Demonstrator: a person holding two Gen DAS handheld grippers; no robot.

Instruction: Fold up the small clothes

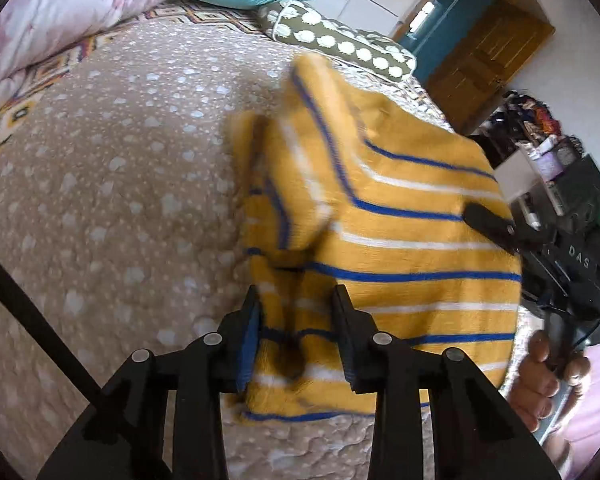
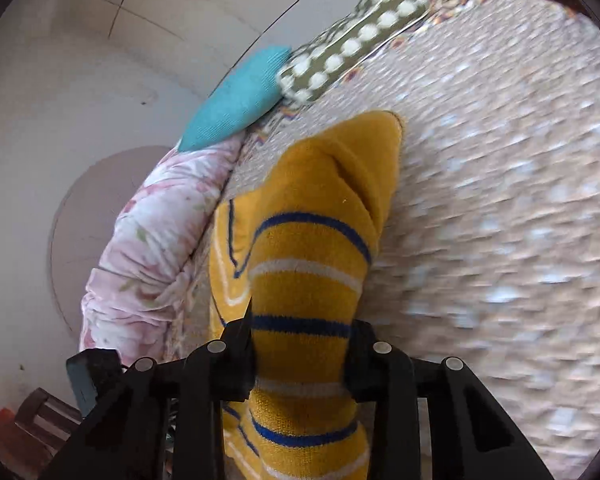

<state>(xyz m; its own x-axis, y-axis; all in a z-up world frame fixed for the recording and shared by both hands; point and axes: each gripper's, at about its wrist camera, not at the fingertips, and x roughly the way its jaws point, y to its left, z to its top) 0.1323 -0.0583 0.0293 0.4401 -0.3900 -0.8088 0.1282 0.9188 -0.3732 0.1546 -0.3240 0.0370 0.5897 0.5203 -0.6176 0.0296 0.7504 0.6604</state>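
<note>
Yellow knit with blue and white stripes fills the space just ahead of both grippers: the small sweater [image 1: 380, 216] is lifted off the bedspread [image 1: 112, 184], held at two places along one edge. The left gripper [image 1: 296, 336] is clamped on a bunched fold of that edge, cloth pressed between its two fingers. In the right wrist view, the right gripper [image 2: 300, 344] is likewise clamped on the sweater [image 2: 312, 240], which runs straight away from it as a narrow gathered band ending in a plain yellow tip above the bedspread [image 2: 500, 200].

From the left gripper, the body of the garment spreads forward and to the right, and the right gripper [image 1: 488, 224] bites it at that far right side, so the held edge runs roughly across between the two. A sleeve or loose flap [image 1: 284, 200] hangs blurred just ahead of the left gripper, on its left.

Judging by this, the next move turns on that axis: the bare bedspread lies ahead and to the left of the left gripper, so the sweater would be laid there with the held edge kept taut between the hands. Neither hand is clearly nearer; both already hold it. The dangling flap may tuck under as it lands.
</note>
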